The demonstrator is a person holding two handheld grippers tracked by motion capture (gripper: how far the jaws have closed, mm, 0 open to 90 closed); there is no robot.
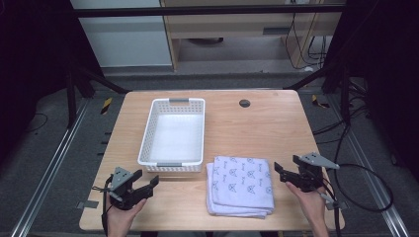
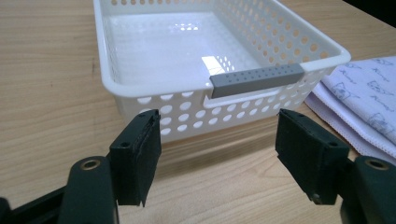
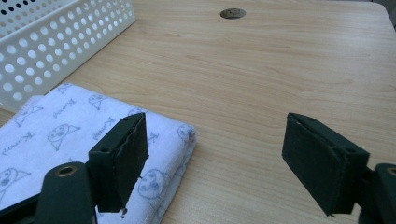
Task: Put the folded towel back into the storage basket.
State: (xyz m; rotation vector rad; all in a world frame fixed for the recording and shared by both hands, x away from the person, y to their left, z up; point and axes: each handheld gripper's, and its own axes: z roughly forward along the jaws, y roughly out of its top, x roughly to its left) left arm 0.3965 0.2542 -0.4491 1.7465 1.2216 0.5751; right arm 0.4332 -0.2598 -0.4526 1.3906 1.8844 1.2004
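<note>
**Operator:** I read the left tool (image 1: 146, 185) with its jaws spread wide and nothing between them. It sits at the near left of the worktop (image 1: 247, 133), held by my left hand (image 1: 121, 217). In the left gripper view it (image 2: 218, 156) points at the near end wall of the white basket (image 2: 243, 105), just short of its grey handle strip (image 2: 257, 78).

**Checker:** Right side?

**Operator:** The right tool (image 1: 286, 169) also has its jaws apart and holds nothing. My right hand (image 1: 311, 200) keeps it at the near right edge. In the right gripper view it (image 3: 215, 161) hangs over bare wood, its left pad (image 3: 123, 161) in front of the corner of the folded towel (image 3: 70, 135).

**Checker:** Layout of the items?

**Operator:** The towel (image 1: 242, 185), pale lilac with a small printed pattern, lies flat on the near centre of the worktop, just beside the basket's (image 1: 148, 133) near right corner. The basket is empty. A round dark grommet (image 1: 244, 103) sits near the far edge.
</note>
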